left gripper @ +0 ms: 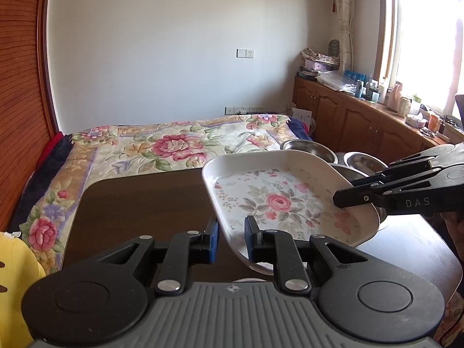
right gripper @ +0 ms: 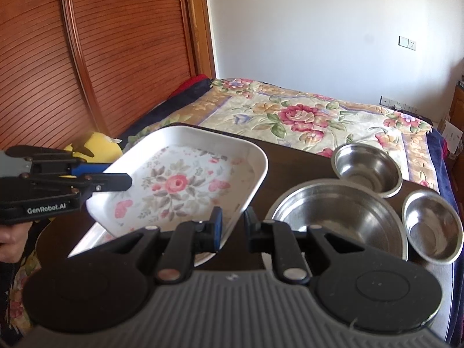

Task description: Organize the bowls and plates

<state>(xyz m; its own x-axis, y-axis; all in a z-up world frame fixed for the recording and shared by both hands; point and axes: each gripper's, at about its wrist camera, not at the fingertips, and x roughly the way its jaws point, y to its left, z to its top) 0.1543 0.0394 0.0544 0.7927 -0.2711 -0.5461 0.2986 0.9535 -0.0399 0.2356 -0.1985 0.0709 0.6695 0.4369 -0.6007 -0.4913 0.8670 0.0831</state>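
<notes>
A white rectangular plate with a rose print (left gripper: 278, 203) (right gripper: 179, 185) hangs tilted above the dark table (left gripper: 130, 208). My left gripper (left gripper: 231, 237) is shut on its near rim and shows in the right wrist view (right gripper: 116, 179) over the plate's left edge. My right gripper (right gripper: 233, 229) is shut on the opposite corner and reaches in from the right (left gripper: 342, 197). A second white plate (right gripper: 87, 243) lies flat beneath, mostly hidden. Three steel bowls stand to the right: a large one (right gripper: 339, 217) and two small ones (right gripper: 368, 171) (right gripper: 432, 226).
A bed with a floral cover (left gripper: 174, 145) runs behind the table. A yellow object (right gripper: 95, 145) sits at the table's left. Wooden cabinets (left gripper: 362, 116) with clutter line the window wall. A hand (right gripper: 11, 240) holds the left gripper.
</notes>
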